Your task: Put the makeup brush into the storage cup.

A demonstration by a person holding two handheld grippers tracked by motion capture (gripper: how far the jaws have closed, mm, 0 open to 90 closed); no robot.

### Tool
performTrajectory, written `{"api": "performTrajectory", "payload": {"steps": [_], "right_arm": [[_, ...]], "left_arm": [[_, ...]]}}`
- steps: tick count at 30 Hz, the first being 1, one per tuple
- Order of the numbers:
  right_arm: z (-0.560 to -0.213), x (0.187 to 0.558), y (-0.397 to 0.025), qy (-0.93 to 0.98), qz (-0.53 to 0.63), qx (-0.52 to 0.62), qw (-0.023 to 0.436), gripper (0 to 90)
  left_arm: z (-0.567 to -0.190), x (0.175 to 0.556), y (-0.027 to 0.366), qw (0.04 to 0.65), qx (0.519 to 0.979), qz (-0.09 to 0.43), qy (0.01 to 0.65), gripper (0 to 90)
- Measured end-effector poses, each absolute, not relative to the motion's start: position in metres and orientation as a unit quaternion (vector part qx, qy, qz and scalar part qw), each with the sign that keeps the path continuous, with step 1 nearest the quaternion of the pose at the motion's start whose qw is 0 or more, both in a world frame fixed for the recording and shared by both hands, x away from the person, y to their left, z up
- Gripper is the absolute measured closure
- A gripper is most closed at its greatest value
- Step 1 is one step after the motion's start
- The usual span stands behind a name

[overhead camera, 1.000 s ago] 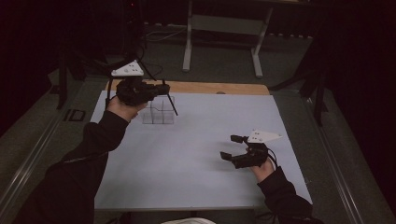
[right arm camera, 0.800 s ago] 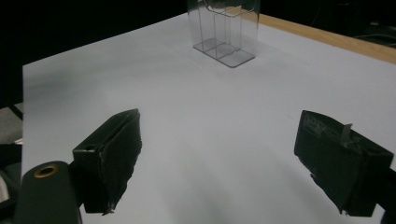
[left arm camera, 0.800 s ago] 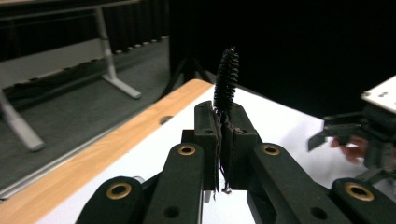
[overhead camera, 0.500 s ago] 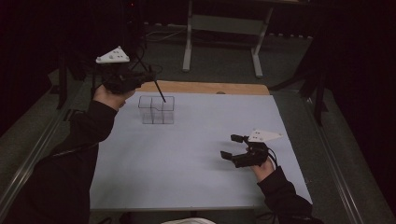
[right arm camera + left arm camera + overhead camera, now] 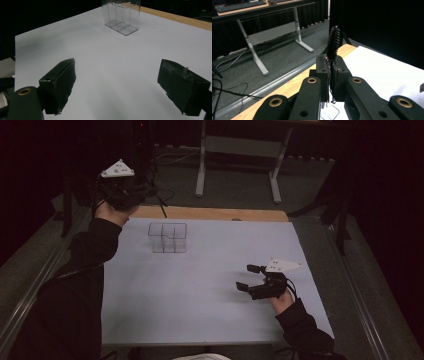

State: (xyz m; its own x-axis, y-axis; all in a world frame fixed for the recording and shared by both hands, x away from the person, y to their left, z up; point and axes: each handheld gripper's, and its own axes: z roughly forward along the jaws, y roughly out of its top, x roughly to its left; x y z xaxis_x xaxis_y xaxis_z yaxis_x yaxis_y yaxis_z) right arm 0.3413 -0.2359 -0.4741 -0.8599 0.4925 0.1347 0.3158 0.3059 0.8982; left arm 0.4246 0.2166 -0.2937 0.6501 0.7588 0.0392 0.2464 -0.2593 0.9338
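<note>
Left gripper (image 5: 331,82) clamps a black brush (image 5: 333,45) above the table's edge.

In the left gripper view the brush's (image 5: 333,42) lower stem is hidden between the shut jaws. In the high view the left gripper (image 5: 131,195) merges with the dark background. The right gripper view cuts off the clear organizer's (image 5: 121,18) top.
</note>
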Motion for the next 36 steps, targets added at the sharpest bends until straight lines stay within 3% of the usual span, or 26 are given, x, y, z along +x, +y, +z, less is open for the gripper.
{"api": "performTrajectory", "payload": {"steps": [36], "right_arm": [[-0.475,0.341,-0.236,0.805,0.535,0.247,0.074,14.7]], "left_arm": [[-0.344,0.447,0.226,0.445,0.741,0.284,0.414,86.5]]}}
